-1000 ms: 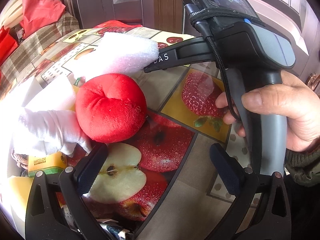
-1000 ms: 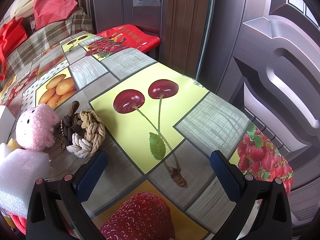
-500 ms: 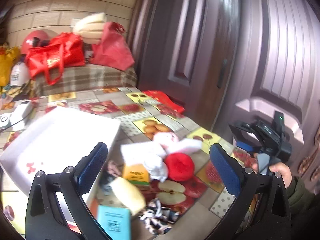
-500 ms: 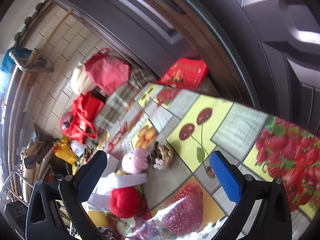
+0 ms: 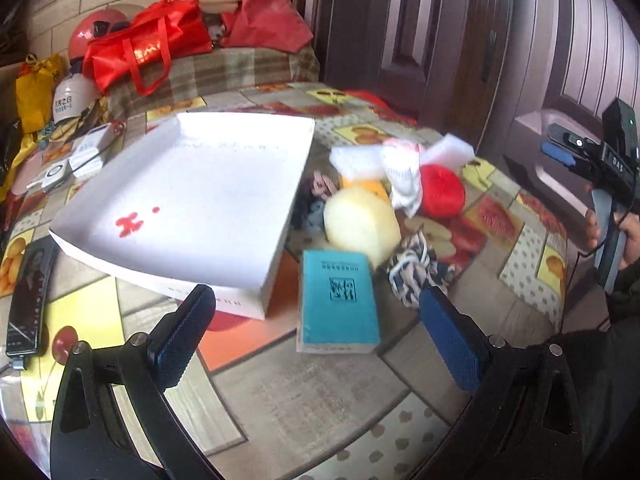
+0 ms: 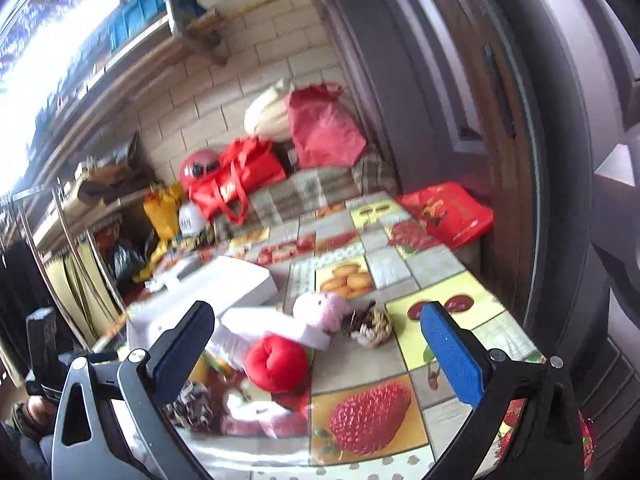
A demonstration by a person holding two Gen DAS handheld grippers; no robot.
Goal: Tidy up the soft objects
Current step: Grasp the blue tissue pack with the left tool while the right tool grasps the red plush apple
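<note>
On the fruit-print tablecloth (image 5: 304, 392), the shallow white cardboard box (image 5: 192, 196) holds nothing; the red plush apple (image 5: 442, 191) lies beside it. Left gripper (image 5: 316, 340) and right gripper (image 6: 316, 348) stand spread, ungrasping.

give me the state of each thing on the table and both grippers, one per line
left gripper: open, holding nothing
right gripper: open, holding nothing
white box: open, nothing inside
teal book: closed, lying flat
red plush: resting on the table, not gripped
yellow plush: resting beside the box
pink plush: lying beside the rope knot
patterned cloth: crumpled on the table
</note>
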